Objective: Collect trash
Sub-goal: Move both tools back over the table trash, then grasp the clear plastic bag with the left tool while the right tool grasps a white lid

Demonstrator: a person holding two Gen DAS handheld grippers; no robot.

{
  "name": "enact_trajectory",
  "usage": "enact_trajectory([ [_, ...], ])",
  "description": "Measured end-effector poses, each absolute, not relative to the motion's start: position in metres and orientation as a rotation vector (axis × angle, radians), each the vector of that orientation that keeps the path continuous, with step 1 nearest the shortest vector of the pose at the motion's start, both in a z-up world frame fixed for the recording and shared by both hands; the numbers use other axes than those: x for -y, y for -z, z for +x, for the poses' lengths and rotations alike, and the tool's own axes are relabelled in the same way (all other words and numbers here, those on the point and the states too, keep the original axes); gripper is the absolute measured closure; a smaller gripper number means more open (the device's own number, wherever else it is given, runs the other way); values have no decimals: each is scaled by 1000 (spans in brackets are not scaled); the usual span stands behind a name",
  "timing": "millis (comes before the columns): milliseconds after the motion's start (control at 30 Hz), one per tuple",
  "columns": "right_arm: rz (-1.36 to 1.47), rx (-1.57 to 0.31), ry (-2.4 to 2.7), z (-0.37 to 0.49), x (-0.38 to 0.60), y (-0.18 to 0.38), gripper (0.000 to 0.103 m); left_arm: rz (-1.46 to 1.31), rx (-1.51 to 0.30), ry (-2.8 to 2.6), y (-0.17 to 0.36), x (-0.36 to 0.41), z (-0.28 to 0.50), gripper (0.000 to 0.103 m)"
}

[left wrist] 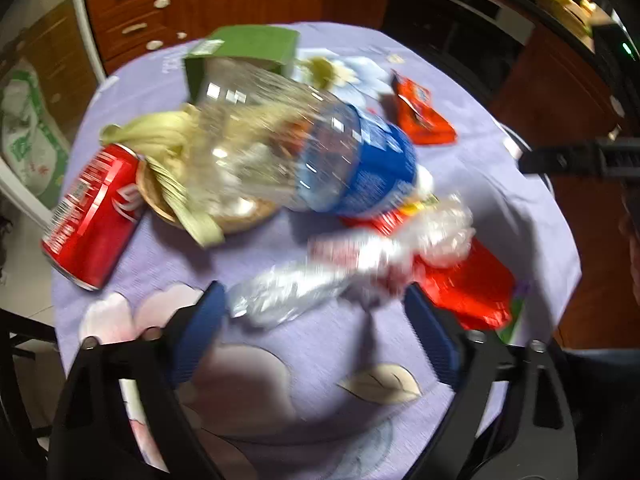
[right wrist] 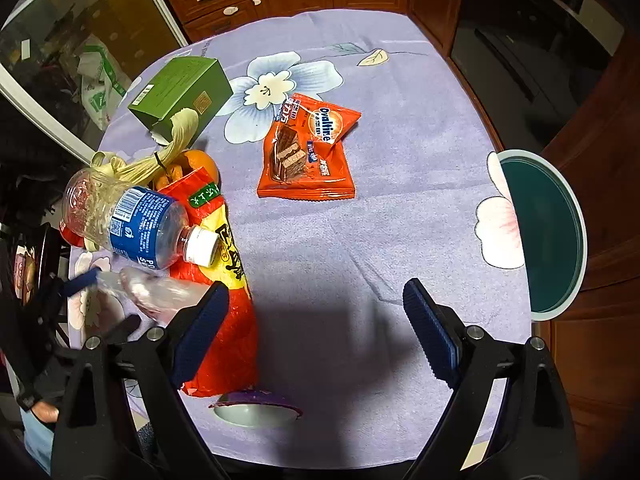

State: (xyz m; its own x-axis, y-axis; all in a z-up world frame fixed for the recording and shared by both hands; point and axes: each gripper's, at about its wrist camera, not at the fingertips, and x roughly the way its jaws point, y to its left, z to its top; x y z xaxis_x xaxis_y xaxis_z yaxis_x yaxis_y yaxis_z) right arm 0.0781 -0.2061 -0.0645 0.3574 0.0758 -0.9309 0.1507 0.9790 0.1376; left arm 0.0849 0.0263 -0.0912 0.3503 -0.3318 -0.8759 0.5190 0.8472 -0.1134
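Note:
My left gripper (left wrist: pixel 316 308) is open, its blue pads on either side of a crumpled clear plastic wrapper (left wrist: pixel 320 276) lying on the purple tablecloth (left wrist: pixel 320 360). An empty plastic bottle with a blue label (left wrist: pixel 304 152) lies just beyond it, over a red and yellow snack bag (left wrist: pixel 468 288). A red cola can (left wrist: pixel 96 212) lies at the left. My right gripper (right wrist: pixel 316 308) is open and empty above bare cloth. In its view the bottle (right wrist: pixel 136 224), the wrapper (right wrist: pixel 160 292) and the snack bag (right wrist: pixel 228 320) are at the left. An orange Ovaltine packet (right wrist: pixel 308 152) lies ahead.
A green box (right wrist: pixel 180 92) stands at the back left. A wicker basket (left wrist: pixel 240 216) holds an orange (right wrist: pixel 200 164) and pale husks. A teal bin (right wrist: pixel 548 232) stands off the table's right edge. A small grey bowl (right wrist: pixel 252 412) sits near the front edge. Wooden cabinets stand behind.

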Motion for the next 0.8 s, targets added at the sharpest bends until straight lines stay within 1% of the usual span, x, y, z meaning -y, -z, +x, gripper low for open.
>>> enact_trajectory([
  [200, 227, -1223, 28, 80, 204, 71, 18, 202, -1132, 634, 95, -19, 61, 23],
  [400, 260, -1225, 26, 77, 210, 74, 18, 255, -1049, 608, 67, -17, 56, 23],
  [467, 270, -1226, 28, 77, 212, 75, 18, 282, -1035, 616, 65, -6, 60, 23],
  [633, 304, -1222, 32, 73, 221, 74, 18, 363, -1083, 646, 90, 25, 71, 23],
  [767, 323, -1219, 44, 69, 230, 75, 18, 413, -1105, 683, 106, 46, 64, 23],
  [800, 330, -1219, 46, 69, 232, 76, 18, 413, -1104, 687, 107, 47, 62, 28],
])
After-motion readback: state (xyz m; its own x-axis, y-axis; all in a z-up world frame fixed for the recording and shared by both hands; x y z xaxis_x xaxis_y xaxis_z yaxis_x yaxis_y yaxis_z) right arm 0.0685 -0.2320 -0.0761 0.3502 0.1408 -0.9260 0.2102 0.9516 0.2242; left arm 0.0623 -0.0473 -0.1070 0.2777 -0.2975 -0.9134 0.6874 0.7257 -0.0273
